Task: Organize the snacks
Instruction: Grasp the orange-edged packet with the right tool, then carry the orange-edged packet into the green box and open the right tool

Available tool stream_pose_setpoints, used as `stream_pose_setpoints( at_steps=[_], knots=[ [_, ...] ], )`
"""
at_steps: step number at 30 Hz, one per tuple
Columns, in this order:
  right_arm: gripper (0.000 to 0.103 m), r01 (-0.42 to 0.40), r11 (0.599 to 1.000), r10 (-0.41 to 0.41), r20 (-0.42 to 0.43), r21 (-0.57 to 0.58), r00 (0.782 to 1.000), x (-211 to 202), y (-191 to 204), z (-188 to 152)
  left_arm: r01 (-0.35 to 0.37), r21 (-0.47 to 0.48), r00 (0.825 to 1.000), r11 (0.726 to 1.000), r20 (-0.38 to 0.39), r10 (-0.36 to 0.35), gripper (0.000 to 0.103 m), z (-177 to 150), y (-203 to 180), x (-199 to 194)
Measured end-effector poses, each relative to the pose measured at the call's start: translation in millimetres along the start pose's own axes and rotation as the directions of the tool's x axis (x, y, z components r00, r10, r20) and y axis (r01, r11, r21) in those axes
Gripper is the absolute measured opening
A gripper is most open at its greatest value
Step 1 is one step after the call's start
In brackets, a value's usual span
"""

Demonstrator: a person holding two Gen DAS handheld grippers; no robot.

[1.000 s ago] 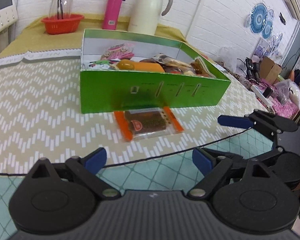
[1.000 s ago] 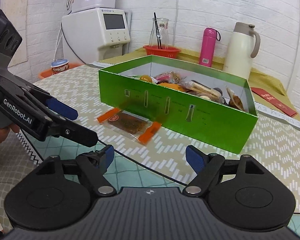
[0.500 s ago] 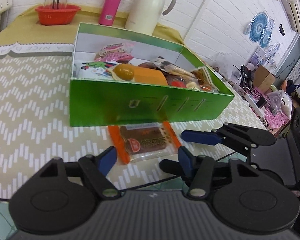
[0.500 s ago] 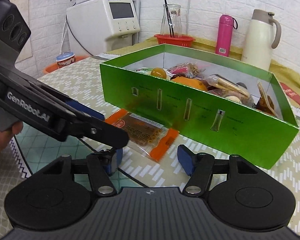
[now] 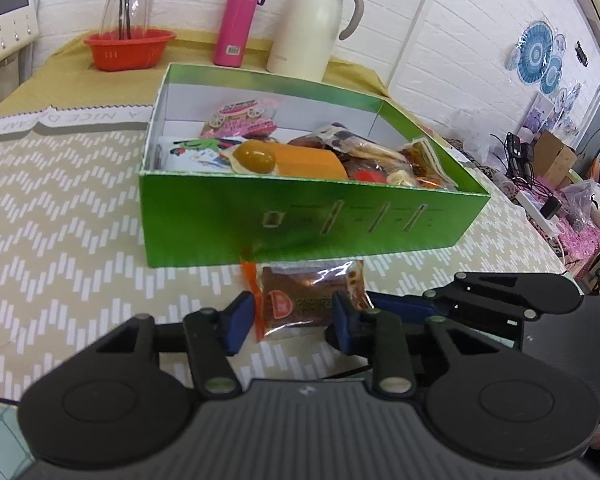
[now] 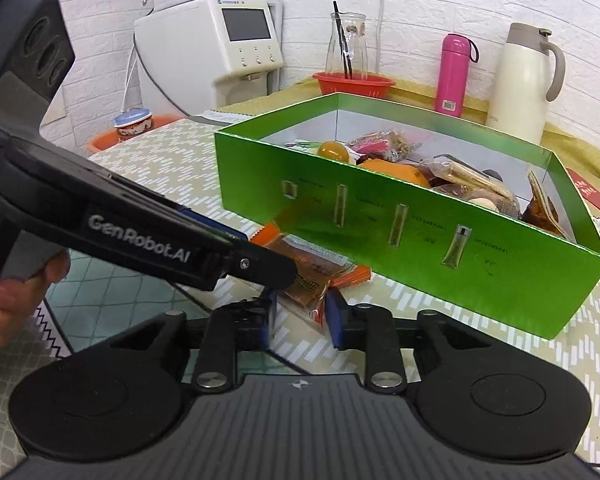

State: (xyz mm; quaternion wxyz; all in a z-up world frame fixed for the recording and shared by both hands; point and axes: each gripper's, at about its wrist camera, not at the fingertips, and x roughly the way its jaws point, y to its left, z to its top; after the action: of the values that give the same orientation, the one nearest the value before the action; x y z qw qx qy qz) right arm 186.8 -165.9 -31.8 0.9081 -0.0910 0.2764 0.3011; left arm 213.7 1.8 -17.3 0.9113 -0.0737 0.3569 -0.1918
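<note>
snack packet point(image 5: 308, 300) w/ orange ends lies on the table point(image 5: 60, 240), touching the green box point(image 5: 300, 220) front. your left gripper point(image 5: 288, 318) straddles it, partly open, pads apart from it; your right gripper point(image 6: 299, 316), narrowly open, brackets its corner.

pink bottle point(image 5: 239, 23) stands between red basket point(image 5: 129, 49) and cream jug point(image 5: 309, 21).

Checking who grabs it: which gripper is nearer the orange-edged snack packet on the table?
Left, narrowly. The left gripper straddles the snack packet across its width; the right gripper has only its near corner between its fingers.
</note>
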Motion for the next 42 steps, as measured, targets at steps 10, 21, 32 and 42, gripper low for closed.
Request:
stream_pose_setpoints(
  at_steps=[10,21,32,42],
  knots=[
    [0.038,0.006,1.0,-0.006,-0.001,0.0,1.0,-12.0,0.5,-7.0,-0.041,0.022,0.999,0.999,-0.009,0.041,0.004,-11.4,0.9,-10.8],
    [0.036,0.013,1.0,-0.013,-0.001,-0.002,1.0,-11.5,-0.1,-7.0,-0.038,0.018,0.999,0.999,-0.008,0.038,0.002,-4.2,5.1,-4.7],
    [0.025,0.013,1.0,-0.013,0.0,0.025,1.0,-22.4,-0.2,-7.8,-0.037,0.022,0.999,0.999,0.01,0.037,0.0,-5.2,-5.4,-28.5],
    [0.025,0.039,0.999,-0.038,0.17,-0.003,0.985,-73.8,0.8,17.7,0.01,0.044,0.992,0.999,0.125,-0.015,0.0,17.5,-22.4,-67.2]
  ],
)
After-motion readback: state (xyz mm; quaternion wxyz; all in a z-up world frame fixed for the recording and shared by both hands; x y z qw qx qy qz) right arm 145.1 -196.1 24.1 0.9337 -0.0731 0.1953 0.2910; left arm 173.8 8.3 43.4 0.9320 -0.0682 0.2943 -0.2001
